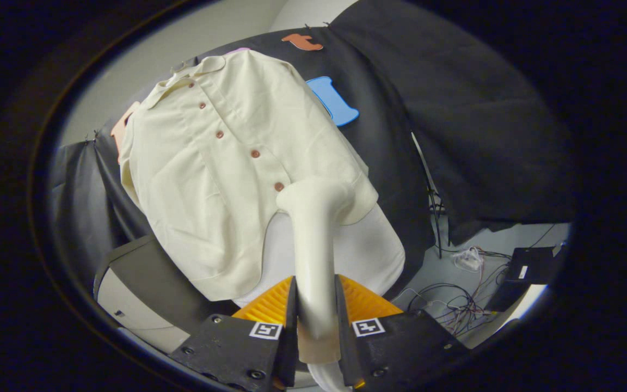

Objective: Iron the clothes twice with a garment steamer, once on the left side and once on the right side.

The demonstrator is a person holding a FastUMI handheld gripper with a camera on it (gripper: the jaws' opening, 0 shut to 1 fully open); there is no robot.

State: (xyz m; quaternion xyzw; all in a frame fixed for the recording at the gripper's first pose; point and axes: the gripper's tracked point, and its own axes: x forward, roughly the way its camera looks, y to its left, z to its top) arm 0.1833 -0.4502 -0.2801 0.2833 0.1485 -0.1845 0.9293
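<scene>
Where tool (316, 305) grips: smooth steamer (313, 239)

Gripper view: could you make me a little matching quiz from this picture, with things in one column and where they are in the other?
Things:
1. garment steamer
2. shirt
3. cables
4. hand-held gripper

Places or states:
A. hanging against the black cloth wall, buttoned up
B. lying loose on the floor, off to the side of the fingers
C. handle clamped between the two fingers, head up against the shirt's lower part
D. shut, both fingers pressing on the handle

Pairs: 1-C, 2-A, 3-B, 4-D
</scene>
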